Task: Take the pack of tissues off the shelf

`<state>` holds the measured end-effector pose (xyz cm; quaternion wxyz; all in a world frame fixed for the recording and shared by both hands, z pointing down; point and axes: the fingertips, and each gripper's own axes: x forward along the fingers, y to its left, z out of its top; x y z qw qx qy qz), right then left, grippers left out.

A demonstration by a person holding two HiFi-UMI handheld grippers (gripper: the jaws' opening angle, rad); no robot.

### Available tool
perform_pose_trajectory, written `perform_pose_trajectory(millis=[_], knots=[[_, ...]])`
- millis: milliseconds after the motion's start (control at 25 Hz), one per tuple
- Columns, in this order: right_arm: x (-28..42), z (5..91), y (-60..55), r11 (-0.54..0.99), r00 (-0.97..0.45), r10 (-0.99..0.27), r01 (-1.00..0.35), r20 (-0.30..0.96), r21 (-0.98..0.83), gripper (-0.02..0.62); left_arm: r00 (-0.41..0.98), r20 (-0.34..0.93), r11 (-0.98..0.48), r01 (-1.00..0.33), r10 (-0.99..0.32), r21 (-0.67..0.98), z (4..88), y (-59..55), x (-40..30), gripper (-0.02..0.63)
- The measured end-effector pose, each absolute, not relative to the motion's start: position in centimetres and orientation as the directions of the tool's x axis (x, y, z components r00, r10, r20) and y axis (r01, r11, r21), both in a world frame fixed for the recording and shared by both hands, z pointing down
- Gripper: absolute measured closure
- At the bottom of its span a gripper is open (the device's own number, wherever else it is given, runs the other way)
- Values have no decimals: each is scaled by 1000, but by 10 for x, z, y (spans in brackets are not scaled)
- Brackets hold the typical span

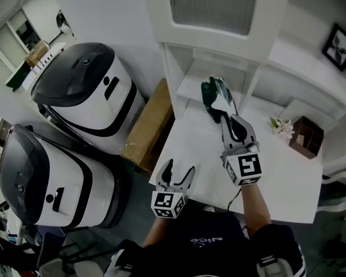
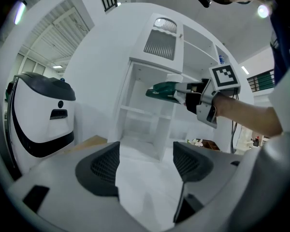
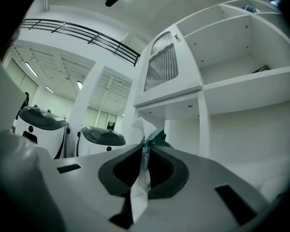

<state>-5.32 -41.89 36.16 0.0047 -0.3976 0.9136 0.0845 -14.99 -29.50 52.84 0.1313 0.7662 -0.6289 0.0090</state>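
Note:
The pack of tissues (image 1: 211, 94), green and white, hangs in the air in front of the white shelf unit's (image 1: 181, 68) lower opening, clear of its boards. My right gripper (image 1: 224, 118) is shut on the pack's wrapper. In the right gripper view the crinkled wrapper (image 3: 144, 144) is pinched between the pads. The left gripper view shows the pack (image 2: 163, 90) held out from the right gripper (image 2: 189, 94), before the shelf (image 2: 150, 110). My left gripper (image 1: 175, 176) stands open at the white table's (image 1: 277, 180) near left corner, with nothing between its fingers (image 2: 102, 167).
Two large white-and-black machines (image 1: 83, 88) (image 1: 43, 178) stand on the floor at the left. A cardboard box (image 1: 150, 126) leans between them and the table. On the table's right side sit white flowers (image 1: 282, 127) and a brown box (image 1: 306, 136). A framed picture (image 1: 338, 46) stands on a shelf.

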Motion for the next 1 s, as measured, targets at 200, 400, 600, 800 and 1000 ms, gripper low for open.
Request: perform_pose_trajectory(millis=[200,400,600,800,1000], knots=[[-28,370,-396,660,-677,-733,-732,-71,169,574,201,181,-168,-969,-963,181,528,-292,-145,262],[0,380,-373,641,-659,-749,-746,-62,179,574,218,186,-184,-966,-958,184,529,-287,-131,262],[32,392,-354,610,-626,-778,-772,-50,180,574,260,183,-226,-956,-948,187,529,-285,-104,262],[71,421,-336,586,-595,-803,-791,-1,176,574,310,183,-275,-942,-933,192,532,-281,-73,262],[108,441,-318,547,-550,-835,-826,19,139,574,345,182,-309,-930,-921,201,536,-276,-46,262]])
